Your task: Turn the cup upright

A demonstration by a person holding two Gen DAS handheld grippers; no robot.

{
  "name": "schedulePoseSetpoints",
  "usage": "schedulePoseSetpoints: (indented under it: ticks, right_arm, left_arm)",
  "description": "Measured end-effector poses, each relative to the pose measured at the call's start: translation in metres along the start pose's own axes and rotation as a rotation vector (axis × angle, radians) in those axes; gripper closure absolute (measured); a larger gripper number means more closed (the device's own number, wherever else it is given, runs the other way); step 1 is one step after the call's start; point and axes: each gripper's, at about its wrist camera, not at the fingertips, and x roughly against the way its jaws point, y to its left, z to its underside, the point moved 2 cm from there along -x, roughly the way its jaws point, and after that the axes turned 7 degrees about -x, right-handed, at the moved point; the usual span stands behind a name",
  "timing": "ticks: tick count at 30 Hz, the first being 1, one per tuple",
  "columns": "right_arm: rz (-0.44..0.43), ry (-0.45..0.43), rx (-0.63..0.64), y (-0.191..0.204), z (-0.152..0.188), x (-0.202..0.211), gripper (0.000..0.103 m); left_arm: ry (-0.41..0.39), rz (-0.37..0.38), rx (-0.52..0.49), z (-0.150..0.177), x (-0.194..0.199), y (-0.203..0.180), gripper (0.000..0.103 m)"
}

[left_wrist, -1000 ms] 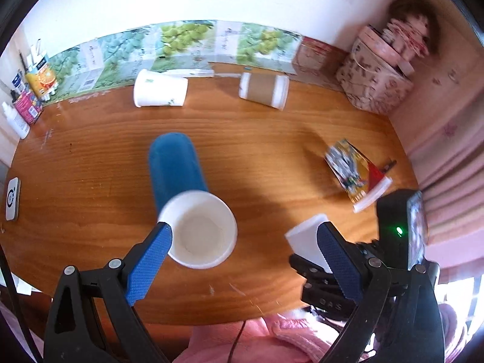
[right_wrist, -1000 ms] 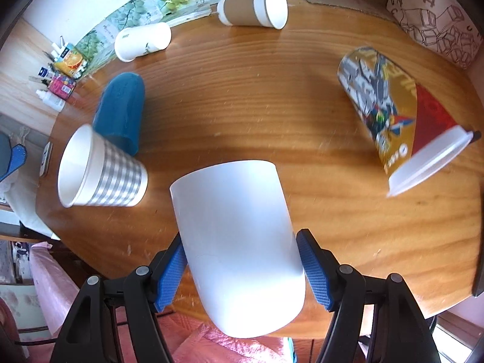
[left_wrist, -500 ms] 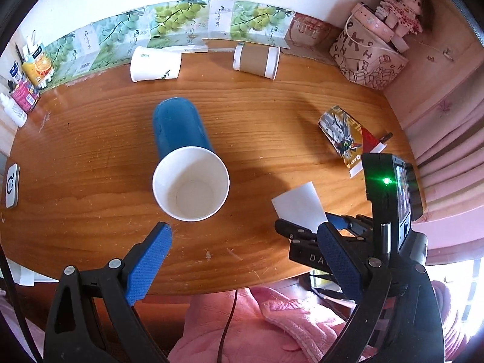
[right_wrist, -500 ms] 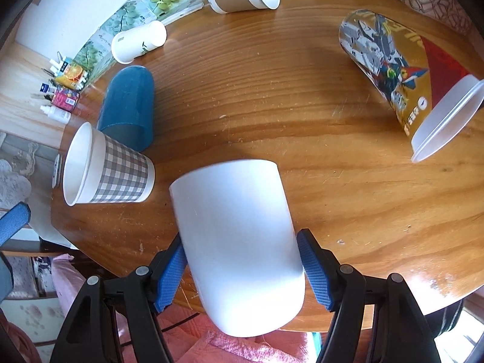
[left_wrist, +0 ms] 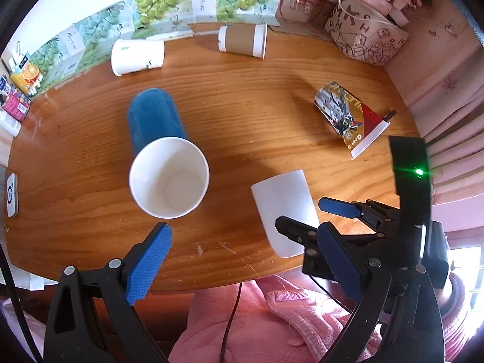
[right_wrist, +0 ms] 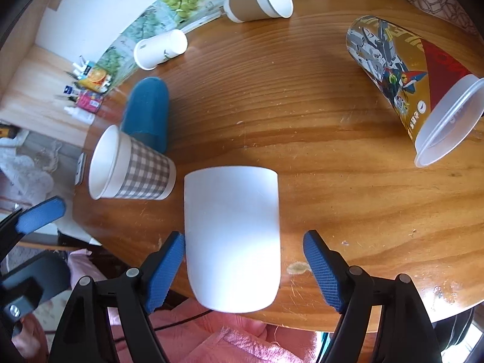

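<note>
Right wrist view: my right gripper (right_wrist: 243,267) looks down on the plain white handleless cup (right_wrist: 232,236), which lies on its side between its blue pads (right_wrist: 165,269).
Cup position: near the front edge of the round wooden table (right_wrist: 317,127), closed end pointing away from me, rounded end toward the gripper.
Right gripper state: fingers spread; the left pad sits just against the cup wall, the right pad stands apart from it, so nothing is clamped.
Left gripper state: my left gripper (left_wrist: 242,260) hangs with its fingers wide apart, holding nothing.
Ahead of left gripper: the grey-checked paper cup (right_wrist: 133,168) with its white inside (left_wrist: 169,178) open toward the left camera, touching the blue cylinder cup (left_wrist: 154,118) lying behind it.
Right of right gripper: a robot-printed gold cup with clear plastic lid (right_wrist: 405,87), on its side.
Far side: a white paper cup (left_wrist: 137,57) and a brown-sleeved paper cup (left_wrist: 243,41), both lying down, well apart from my grippers.
</note>
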Motion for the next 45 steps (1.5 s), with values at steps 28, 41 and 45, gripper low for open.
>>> schedulePoseSetpoints:
  ticks: [28,41,45]
  right_arm:
    - [-0.074,0.063,0.085,-0.038,0.039,0.035,0.022]
    - [-0.054,0.124,0.132,-0.038,0.047,0.031,0.022]
    - [-0.053,0.137,0.13,-0.039,0.052,0.03,0.022]
  left_arm:
    - [0.175,0.07,0.042,-0.024,-0.073,-0.025,0.006]
    - [0.2,0.027,0.076,-0.034,-0.095,-0.022,0.007]
    - [0.196,0.021,0.071,-0.039,-0.096,-0.021,0.008]
